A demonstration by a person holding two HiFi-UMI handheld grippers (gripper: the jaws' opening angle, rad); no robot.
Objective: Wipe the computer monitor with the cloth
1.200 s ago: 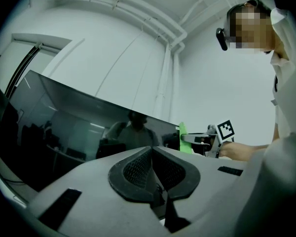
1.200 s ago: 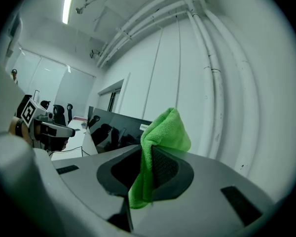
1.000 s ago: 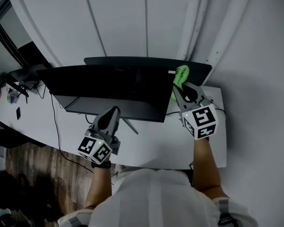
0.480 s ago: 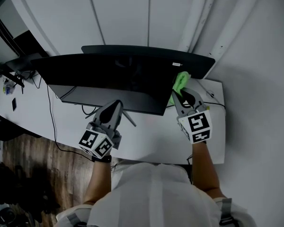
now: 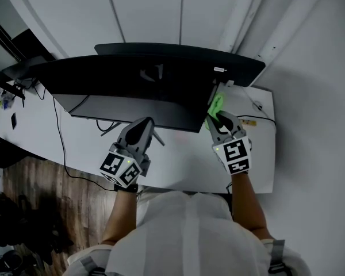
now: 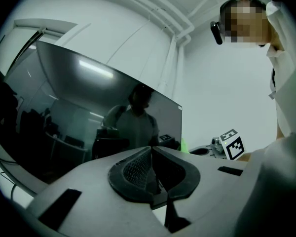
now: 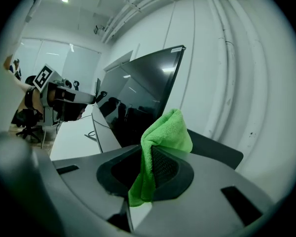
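both grippers have sunk lower in front of the computer monitor point(image 5: 144, 88) over the past second, the right gripper point(image 5: 217, 117) sliding from the screen's upper right corner down its right edge towards the bottom corner. its jaws are clamped on a folded green cloth point(image 7: 162, 132), which sticks up from between the pads and sits at the monitor's right edge, a bright strip just ahead of the gripper in the head view; whether it presses on the glass cannot be told. the left gripper point(image 5: 145, 124) hangs before the lower middle of the screen, jaws pressed together with nothing between them, its tips close to the monitor's bottom edge. the dark screen mirrors a person point(image 6: 137, 120). the monitor stands on a white desk point(image 5: 184, 163) against a white wall point(image 5: 144, 10), with cables point(image 5: 60, 137) trailing across the desk's left side.
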